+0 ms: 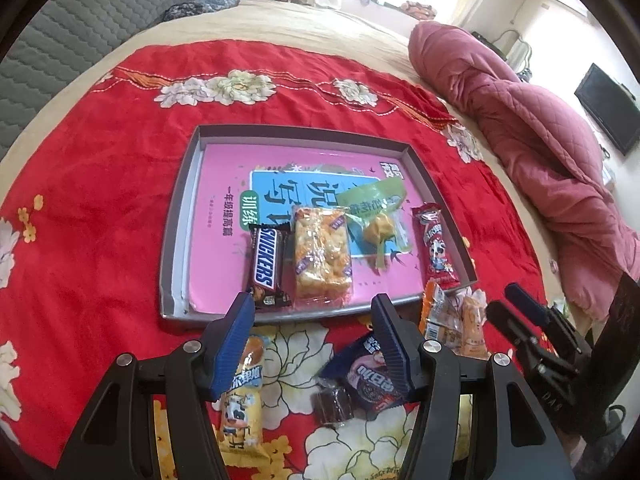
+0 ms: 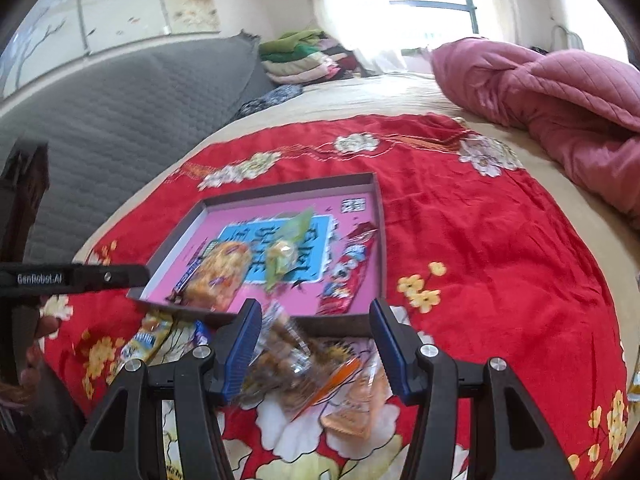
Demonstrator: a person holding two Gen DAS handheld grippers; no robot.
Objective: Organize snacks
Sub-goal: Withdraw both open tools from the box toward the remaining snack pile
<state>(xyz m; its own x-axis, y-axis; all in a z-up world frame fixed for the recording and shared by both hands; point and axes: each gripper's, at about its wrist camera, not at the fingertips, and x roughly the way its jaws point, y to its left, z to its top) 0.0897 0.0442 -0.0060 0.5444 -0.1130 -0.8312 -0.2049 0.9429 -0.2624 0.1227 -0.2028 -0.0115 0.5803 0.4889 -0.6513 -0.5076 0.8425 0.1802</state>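
A shallow tray (image 1: 180,216) is laid on the red cloth (image 1: 100,152), and four snacks are lined up in it, among them a chocolate bar (image 1: 266,266), each with its long axis running from the near rim to the far one. The left gripper (image 1: 314,308) is tilted down over the near rim, fingers apart and empty. The right gripper (image 2: 316,320) is tilted down over loose packets (image 2: 304,368), fingers apart around them; contact cannot be told.

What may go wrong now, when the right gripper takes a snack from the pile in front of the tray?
1. The clear packets lie overlapping between the open fingers of the right gripper, so it may pinch two at once or only a loose film edge, which could slip.
2. The tray already has four snacks along its near side; another dropped there may land on the red packet or catch on the rim.
3. The left gripper hovers close beside it; the two could bump.
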